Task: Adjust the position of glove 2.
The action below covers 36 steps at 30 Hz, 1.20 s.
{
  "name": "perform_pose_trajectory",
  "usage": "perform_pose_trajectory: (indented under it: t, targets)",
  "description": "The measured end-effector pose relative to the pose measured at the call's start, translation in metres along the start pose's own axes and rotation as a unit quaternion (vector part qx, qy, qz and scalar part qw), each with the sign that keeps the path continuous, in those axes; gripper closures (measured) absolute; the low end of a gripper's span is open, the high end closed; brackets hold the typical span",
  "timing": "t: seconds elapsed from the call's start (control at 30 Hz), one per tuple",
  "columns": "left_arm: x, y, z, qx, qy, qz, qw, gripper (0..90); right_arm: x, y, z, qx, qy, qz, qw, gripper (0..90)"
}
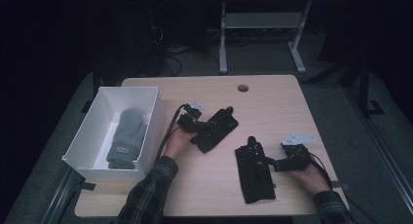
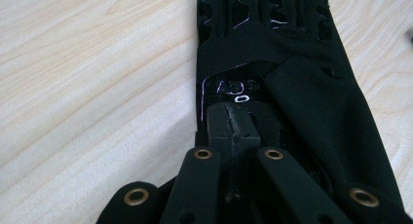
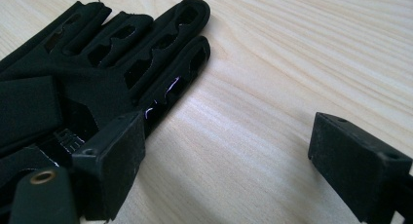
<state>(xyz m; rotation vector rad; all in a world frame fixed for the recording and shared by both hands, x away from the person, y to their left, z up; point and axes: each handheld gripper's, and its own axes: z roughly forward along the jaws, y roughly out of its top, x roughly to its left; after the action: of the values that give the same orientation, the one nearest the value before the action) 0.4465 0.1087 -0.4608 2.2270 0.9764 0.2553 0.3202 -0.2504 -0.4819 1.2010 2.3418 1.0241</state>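
Two grippers work the table: the left gripper, near its centre, has its jaws pinched together on the cuff of one black glove, while the right gripper, toward four o'clock, stands with its jaws wide apart, one pad resting on the edge of a second black glove. Counted up, that makes two black gloves on the wood and one grey mitten lying in the single white box at nine o'clock.

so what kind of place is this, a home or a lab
Likely a lab or recording workspace, not a home: a plain wooden table with a cable hole, a tangle of cables on the floor behind it, and another desk frame in a dark room.
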Motion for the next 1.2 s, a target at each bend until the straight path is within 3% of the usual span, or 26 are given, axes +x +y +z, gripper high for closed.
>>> perform_pose_trajectory:
  t: [0.4,0.63,1.0,1.13,1.2]
  targets:
    - [-0.030,-0.025,-0.021,0.015,-0.010,0.039,0.9991,89.6,0.000,0.000,0.000,0.000,-0.001,0.000,1.0000,13.4]
    - [-0.044,-0.044,-0.036,0.016,-0.031,0.037,0.9987,89.6,0.000,0.000,0.000,0.000,-0.001,0.000,1.0000,13.4]
    - [-0.068,-0.073,-0.062,0.029,-0.059,0.056,0.9963,89.6,0.000,0.000,0.000,0.000,-0.001,0.000,1.0000,13.5]
    - [-0.070,-0.077,-0.067,0.029,-0.064,0.058,0.9958,89.4,0.000,0.000,0.000,-0.002,-0.002,-0.003,1.0000,13.4]
    - [-0.068,-0.076,-0.069,0.021,-0.060,0.055,0.9964,85.2,0.000,0.000,0.000,-0.002,-0.002,-0.003,1.0000,13.4]
